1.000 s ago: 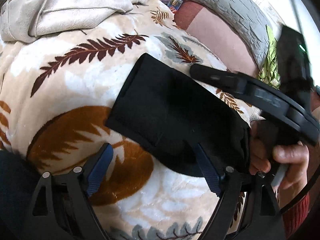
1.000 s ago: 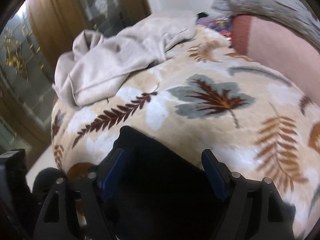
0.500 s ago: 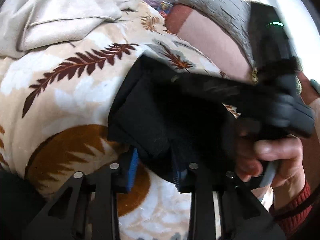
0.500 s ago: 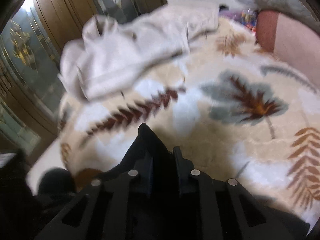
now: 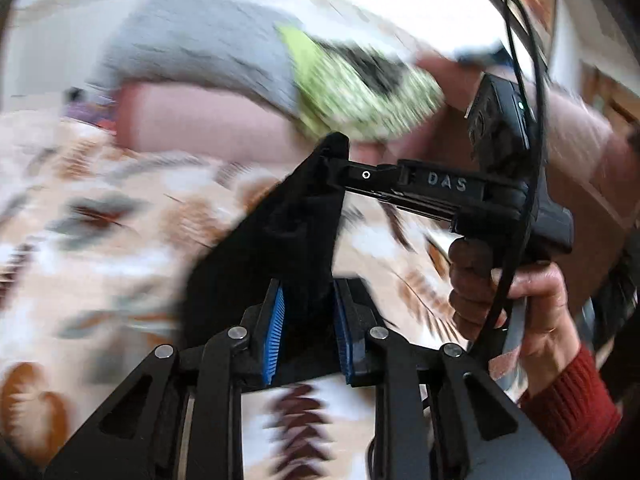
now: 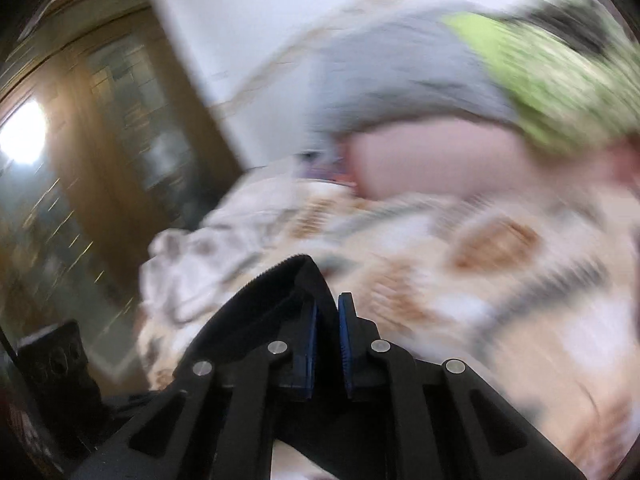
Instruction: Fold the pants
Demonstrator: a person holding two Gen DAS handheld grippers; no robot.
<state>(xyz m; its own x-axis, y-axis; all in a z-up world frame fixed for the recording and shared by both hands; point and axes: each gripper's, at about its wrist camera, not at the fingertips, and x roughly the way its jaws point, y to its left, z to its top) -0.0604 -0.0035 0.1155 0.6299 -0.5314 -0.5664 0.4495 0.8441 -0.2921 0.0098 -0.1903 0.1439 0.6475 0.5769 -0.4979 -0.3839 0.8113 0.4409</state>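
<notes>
The black pants point(image 5: 272, 264) hang lifted off the leaf-patterned blanket point(image 5: 100, 216), stretched between both grippers. My left gripper point(image 5: 309, 320) has a thick fold of them between its blue pads, and its jaws are closing on it. In the same view my right gripper point(image 5: 338, 168) comes in from the right and pinches the raised upper corner, held by a hand point(image 5: 532, 304) with a red sleeve. In the right wrist view the right gripper point(image 6: 326, 320) is closing on the pants point(image 6: 256, 308), with the hem looping up to the left. Both views are motion-blurred.
A grey pillow point(image 5: 208, 52), a green patterned cushion point(image 5: 352, 92) and a pink cushion point(image 5: 192, 120) lie at the head of the bed. A beige garment point(image 6: 200, 268) is heaped on the blanket. A wooden cabinet with glass doors point(image 6: 100, 140) stands to the left.
Both grippers went from wide open over the flat pants to closed on them. They then lifted the fabric off the blanket and swung toward the pillows.
</notes>
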